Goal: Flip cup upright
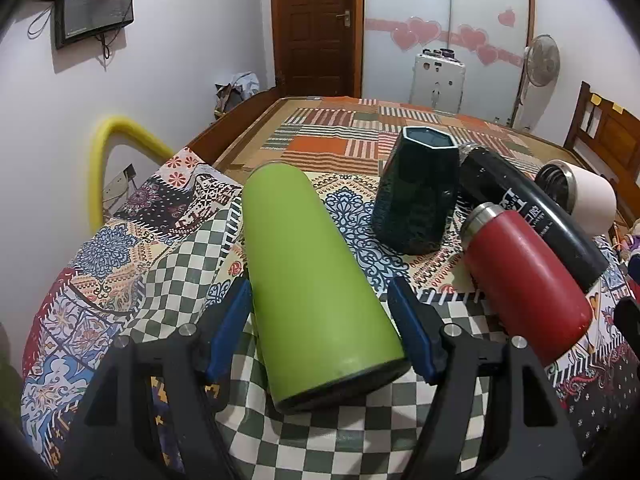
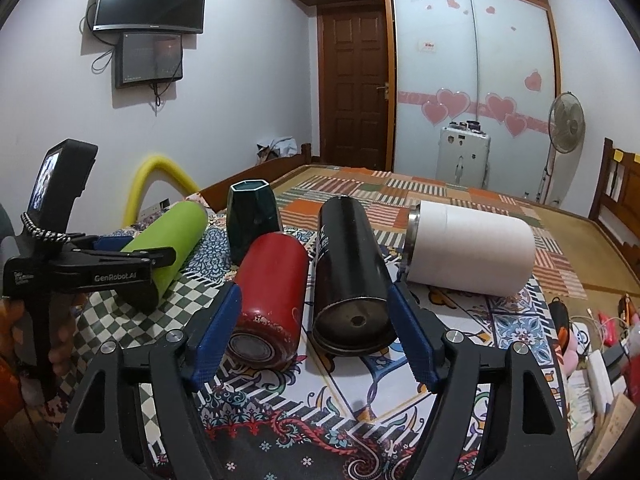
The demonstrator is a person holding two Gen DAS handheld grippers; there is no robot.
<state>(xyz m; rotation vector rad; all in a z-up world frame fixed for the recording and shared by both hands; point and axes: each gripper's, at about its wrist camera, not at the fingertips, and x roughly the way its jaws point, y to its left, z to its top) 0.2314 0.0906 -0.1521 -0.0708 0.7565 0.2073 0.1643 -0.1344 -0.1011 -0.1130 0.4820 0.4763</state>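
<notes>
— Cups first: where do they lie?

— Four lie on their sides on the patterned cloth (image 1: 120,264) spread over the bed. The green cup (image 1: 308,280) lies nearest the cloth's left edge, its base toward the left wrist camera. The red flask (image 2: 272,292) and the black flask (image 2: 352,268) lie side by side at the middle, bases toward the right wrist camera. The white cup (image 2: 472,248) lies toward the right edge, steel rim pointing left.

— Anything already standing?

— Only the dark teal faceted cup (image 1: 418,192), upright, mouth open to the ceiling, behind the red flask and between the green cup and the black flask.

— And the grippers?

— The left gripper (image 1: 320,320) is spread wide around the green cup's lower half — its blue pads (image 1: 236,320) stand on either side of the body; I cannot tell whether the left pad touches. The right gripper (image 2: 316,320) is also spread, its pads flanking the bases of the red and black flasks, holding nothing.
</notes>
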